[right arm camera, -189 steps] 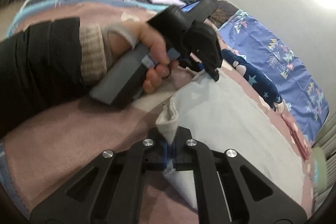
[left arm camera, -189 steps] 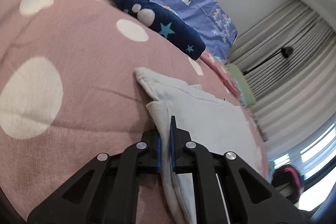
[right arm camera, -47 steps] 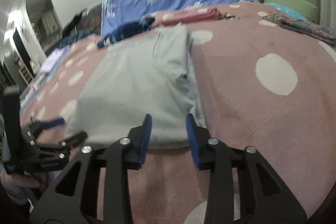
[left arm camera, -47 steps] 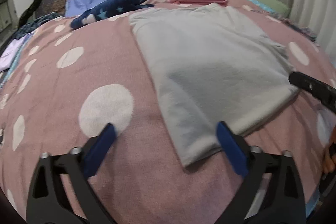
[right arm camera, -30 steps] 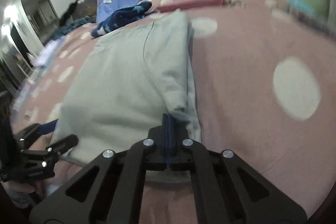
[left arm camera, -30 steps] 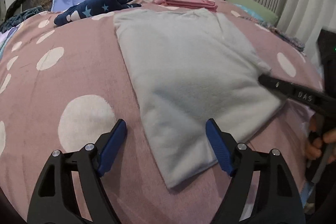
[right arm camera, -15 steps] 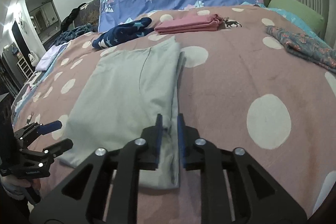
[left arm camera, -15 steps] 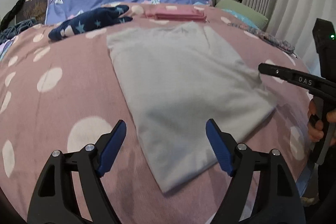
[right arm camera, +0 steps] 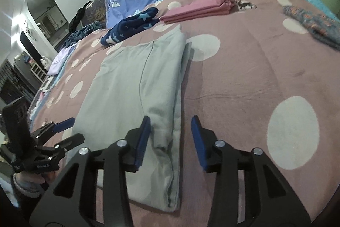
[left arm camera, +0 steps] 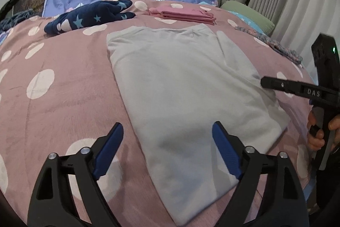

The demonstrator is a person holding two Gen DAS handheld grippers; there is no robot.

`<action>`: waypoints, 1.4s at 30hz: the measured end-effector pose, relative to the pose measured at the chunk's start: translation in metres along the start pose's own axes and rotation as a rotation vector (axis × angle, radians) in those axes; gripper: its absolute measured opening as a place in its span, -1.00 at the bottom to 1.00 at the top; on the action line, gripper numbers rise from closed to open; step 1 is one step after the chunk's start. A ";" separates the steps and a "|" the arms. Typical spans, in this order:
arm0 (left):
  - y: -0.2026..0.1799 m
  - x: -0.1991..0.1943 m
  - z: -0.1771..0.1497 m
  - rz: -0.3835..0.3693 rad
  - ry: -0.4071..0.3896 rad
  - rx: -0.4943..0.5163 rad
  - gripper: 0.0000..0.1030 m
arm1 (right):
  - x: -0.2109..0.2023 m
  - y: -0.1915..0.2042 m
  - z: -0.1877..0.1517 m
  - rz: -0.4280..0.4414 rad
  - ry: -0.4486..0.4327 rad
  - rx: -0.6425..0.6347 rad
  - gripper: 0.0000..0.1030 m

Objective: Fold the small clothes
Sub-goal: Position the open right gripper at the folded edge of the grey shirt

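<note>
Nearest in the left wrist view, the left gripper (left arm camera: pixel 167 152) hangs with its blue pads spread wide and nothing between them, straddling the near corner of the pale grey garment (left arm camera: pixel 182 86). In the right wrist view the right gripper (right arm camera: pixel 170 137) is likewise released, its jaws apart over the folded right edge of the same cloth (right arm camera: pixel 136 95), which lies flat on the pink spotted blanket (right arm camera: pixel 244 69) as a long panel with the sides already turned in.

The step in hand looks like the cross fold, near hem up to the collar end. To do it well, each claw should bite a near corner through all layers, so the turned-in strip on the right comes along and does not slide out. Lift both corners together, keep the hem taut between them, and lay it level with the far edge. Whether the far corners sit square is hard to judge through the fisheye.

Beyond lie a navy starred garment (left arm camera: pixel 89 16) and a folded pink piece (left arm camera: pixel 182 14), well apart.
</note>
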State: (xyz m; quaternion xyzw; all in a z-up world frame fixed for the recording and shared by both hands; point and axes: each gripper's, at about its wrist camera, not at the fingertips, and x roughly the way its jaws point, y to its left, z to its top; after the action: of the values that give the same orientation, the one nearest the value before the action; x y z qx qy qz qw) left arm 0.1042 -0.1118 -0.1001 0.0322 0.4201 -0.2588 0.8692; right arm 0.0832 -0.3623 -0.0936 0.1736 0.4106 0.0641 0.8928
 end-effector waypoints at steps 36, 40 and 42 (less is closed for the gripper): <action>0.034 0.044 0.029 -0.260 0.047 -0.117 0.57 | 0.045 -0.020 0.027 0.204 0.145 -0.030 0.04; 0.038 0.052 0.038 -0.286 0.050 -0.128 0.55 | 0.054 -0.026 0.040 0.232 0.163 -0.020 -0.04; 0.038 0.058 0.043 -0.296 0.055 -0.134 0.55 | 0.059 -0.026 0.047 0.238 0.169 -0.020 -0.04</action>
State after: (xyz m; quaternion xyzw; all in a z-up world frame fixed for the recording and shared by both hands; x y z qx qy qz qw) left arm 0.1827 -0.1154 -0.1222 -0.0812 0.4600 -0.3545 0.8100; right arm 0.1567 -0.3836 -0.1172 0.2064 0.4600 0.1880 0.8429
